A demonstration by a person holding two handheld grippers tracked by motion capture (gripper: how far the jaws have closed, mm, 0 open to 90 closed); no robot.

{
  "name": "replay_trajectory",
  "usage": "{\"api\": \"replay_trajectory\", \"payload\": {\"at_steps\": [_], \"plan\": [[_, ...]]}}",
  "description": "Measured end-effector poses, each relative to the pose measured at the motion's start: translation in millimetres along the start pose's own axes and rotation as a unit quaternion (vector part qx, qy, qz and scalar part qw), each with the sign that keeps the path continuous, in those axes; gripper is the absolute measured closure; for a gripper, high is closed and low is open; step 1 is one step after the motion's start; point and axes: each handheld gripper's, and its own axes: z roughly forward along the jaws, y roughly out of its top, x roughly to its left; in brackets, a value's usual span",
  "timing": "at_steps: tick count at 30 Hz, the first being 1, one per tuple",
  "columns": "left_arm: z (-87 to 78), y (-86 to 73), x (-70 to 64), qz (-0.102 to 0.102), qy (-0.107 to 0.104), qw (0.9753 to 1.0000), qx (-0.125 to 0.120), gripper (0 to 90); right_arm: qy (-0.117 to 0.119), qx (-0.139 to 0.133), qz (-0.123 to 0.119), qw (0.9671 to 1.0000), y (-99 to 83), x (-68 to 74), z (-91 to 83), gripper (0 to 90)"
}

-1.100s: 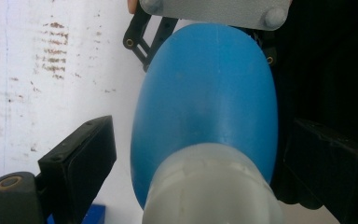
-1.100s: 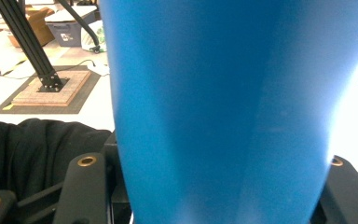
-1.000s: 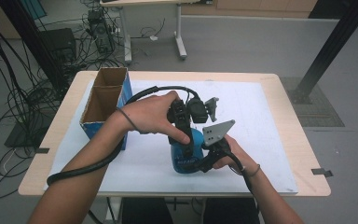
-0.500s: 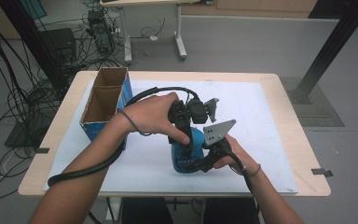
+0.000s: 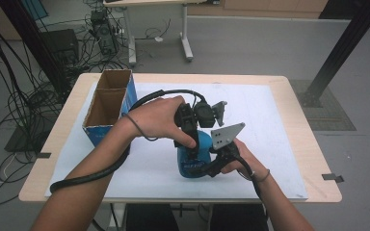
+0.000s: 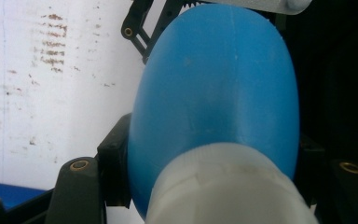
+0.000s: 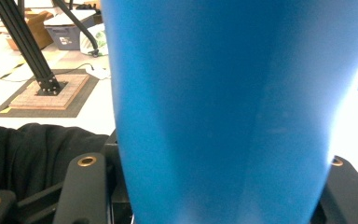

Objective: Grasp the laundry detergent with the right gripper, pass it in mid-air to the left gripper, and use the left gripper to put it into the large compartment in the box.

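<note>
A blue bottle (image 5: 192, 161) stands upright on the white mat (image 5: 279, 144) near the table's front. Its white cap (image 6: 228, 186) faces the camera in the left gripper view. My left gripper (image 5: 189, 140) comes down from above and is shut on the cap, with one black finger (image 6: 77, 186) on each side of it. My right gripper (image 5: 207, 166) comes in from the right at mid height and is shut on the blue bottle's body (image 7: 223, 107). Its fingers (image 7: 86, 186) flank the body, and its grey plate (image 5: 226, 134) sticks up beside the bottle.
An open cardboard box (image 5: 107, 107) with blue sides stands at the mat's left edge, near my left forearm. The left gripper's cable (image 5: 89, 175) loops over the front left of the table (image 5: 318, 187). Beyond the table are cables and a black post on the floor.
</note>
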Motion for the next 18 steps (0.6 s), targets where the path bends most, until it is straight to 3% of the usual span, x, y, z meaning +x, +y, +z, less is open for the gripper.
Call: {"api": "replay_trajectory", "payload": {"at_steps": [18], "plan": [[-3.3, 2.5, -2.6, 0.002, 0.009, 0.9999, 0.007, 37.1, -0.001, -0.007, -0.001, 1.0000, 1.2, 0.4, -1.3, 40.7]]}}
